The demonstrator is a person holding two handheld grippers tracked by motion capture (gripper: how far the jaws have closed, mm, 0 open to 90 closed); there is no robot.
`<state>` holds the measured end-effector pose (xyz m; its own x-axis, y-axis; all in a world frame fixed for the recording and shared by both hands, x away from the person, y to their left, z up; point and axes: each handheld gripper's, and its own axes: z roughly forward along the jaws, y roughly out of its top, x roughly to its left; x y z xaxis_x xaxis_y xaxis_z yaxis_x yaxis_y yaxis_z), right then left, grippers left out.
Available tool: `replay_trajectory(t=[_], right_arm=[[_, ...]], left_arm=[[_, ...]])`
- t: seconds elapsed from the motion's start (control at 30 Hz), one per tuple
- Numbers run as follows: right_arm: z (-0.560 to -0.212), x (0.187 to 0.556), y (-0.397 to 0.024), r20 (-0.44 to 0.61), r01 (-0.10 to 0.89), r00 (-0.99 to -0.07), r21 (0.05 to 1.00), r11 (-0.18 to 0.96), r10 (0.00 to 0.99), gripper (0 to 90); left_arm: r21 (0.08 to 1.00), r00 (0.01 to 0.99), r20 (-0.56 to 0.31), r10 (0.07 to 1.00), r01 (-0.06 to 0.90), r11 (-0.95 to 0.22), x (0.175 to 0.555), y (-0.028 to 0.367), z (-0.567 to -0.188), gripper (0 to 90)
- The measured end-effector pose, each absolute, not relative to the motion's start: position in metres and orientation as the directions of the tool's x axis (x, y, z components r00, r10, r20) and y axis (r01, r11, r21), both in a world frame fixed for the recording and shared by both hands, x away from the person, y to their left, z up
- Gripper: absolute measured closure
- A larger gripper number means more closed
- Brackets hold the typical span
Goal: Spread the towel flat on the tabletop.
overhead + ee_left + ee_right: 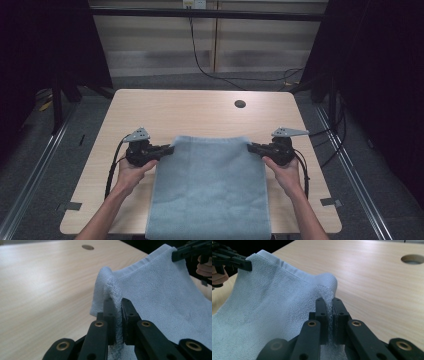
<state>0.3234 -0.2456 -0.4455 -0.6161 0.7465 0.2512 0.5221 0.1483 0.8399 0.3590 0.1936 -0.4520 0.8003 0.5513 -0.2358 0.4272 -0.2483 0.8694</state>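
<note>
Towel [210, 190] was pale blue-grey terry, looped pile, with a flat woven hem band along the far edge. No print or marks visible.

Left gripper [169, 149] was clamped on the towel's far left corner, cloth bunched and pinched between its jaws [117, 322]. Right gripper [251, 147] was clamped the same way on the far right corner [330, 322]. Far hem was stretched between the two grippers and raised off the desk [200, 110], sagging slightly mid-span.

From the grippers the cloth ran back toward the person, draping over the desk's near edge and out of frame at the bottom. Long axis ran near-far, the short edge spanning gripper to gripper.

Beyond both grippers there was bare wood out to the far edge, apart from a round cable hole [240, 104] ahead of the right gripper. Bare strips of desk also lay outboard of each hand.
</note>
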Motion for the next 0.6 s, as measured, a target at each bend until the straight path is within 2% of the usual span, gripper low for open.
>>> replay_trajectory(t=[0.6], right_arm=[[-0.395, 0.337, -0.249, 0.225, 0.431, -0.643, 0.897, 0.103, 0.732, 85.9]], left_arm=[[0.904, 0.785, -0.220, 0.579, 0.388, -0.182, 0.380, 0.207, -0.412, 84.4]])
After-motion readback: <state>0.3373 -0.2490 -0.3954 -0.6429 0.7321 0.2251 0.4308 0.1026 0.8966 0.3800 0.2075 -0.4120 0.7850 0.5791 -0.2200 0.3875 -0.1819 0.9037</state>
